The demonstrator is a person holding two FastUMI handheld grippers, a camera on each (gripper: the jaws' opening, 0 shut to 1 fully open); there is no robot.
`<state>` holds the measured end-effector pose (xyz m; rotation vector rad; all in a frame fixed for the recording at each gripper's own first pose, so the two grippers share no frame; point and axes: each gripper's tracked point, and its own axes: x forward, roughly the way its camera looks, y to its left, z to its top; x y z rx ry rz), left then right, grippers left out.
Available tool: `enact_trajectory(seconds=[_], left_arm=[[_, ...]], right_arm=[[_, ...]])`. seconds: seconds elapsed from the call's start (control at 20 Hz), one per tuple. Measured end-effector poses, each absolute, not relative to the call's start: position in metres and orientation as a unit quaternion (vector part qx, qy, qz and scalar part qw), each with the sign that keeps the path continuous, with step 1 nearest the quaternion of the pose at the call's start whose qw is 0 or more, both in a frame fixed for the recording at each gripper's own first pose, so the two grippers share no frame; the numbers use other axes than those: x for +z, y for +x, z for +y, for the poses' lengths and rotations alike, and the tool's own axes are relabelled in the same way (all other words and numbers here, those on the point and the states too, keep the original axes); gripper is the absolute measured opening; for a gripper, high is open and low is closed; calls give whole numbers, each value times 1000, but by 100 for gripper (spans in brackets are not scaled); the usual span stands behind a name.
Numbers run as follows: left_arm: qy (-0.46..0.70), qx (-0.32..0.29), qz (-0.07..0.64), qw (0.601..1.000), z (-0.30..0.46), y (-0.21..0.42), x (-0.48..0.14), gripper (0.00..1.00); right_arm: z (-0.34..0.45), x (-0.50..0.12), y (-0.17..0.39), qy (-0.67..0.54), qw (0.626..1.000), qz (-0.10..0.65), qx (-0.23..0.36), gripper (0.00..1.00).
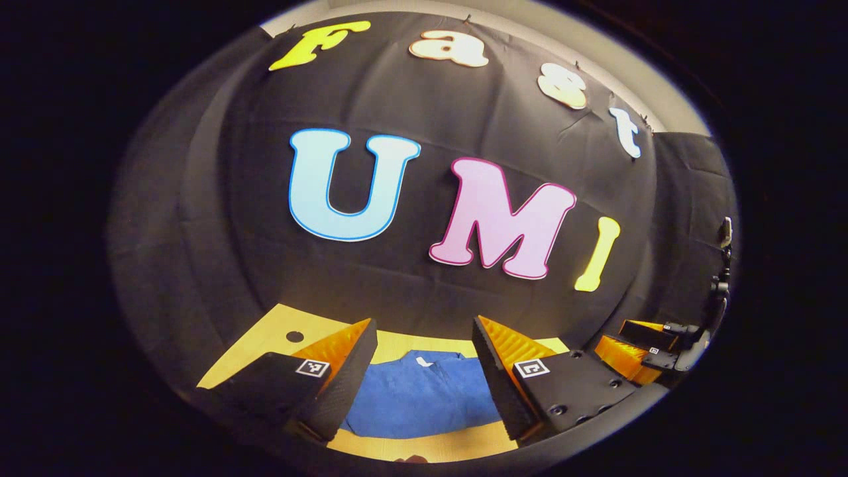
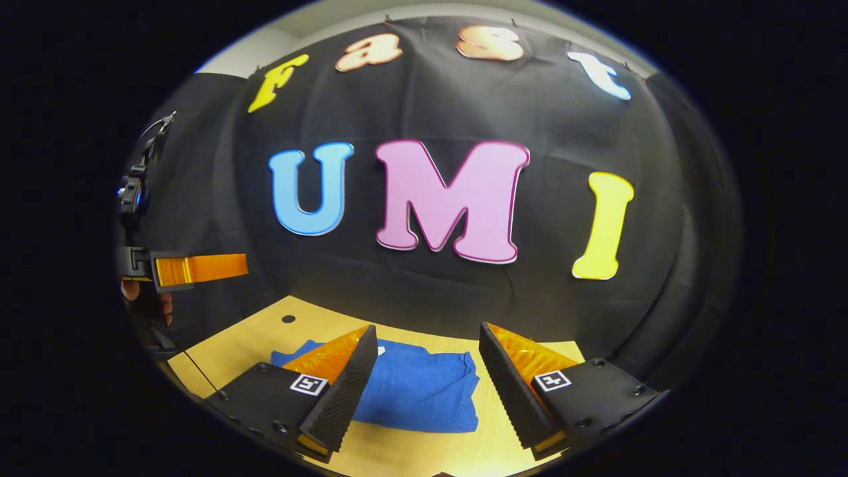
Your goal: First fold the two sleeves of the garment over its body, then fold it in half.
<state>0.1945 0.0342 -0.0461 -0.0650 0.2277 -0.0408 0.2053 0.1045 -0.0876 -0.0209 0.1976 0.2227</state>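
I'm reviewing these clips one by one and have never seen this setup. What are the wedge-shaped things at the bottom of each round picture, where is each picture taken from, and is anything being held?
There is no robot here: a person holds a two-finger gripper in each hand, and a fisheye camera rides on each one, looking forward along its fingers.

In the left gripper view, the two wedges at the bottom are the left gripper, with its fingers spread apart. At the right edge of that view is the other gripper.

In the right gripper view, the wedges are the right gripper, also open. The left gripper appears at that view's left edge, with part of a hand below it.

A blue cloth garment lies on the pale wooden table, beyond the fingers. Neither gripper holds anything.
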Motion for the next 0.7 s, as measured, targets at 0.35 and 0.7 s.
enact_trajectory(seconds=[0.35,0.7], left_arm=[[48,26,25,998,44,83,-7,81],[54,3,-14,998,34,22,21,78]], right_arm=[[148,-37,79,-10,990,46,133,92],[147,-3,30,-12,992,21,123,93]])
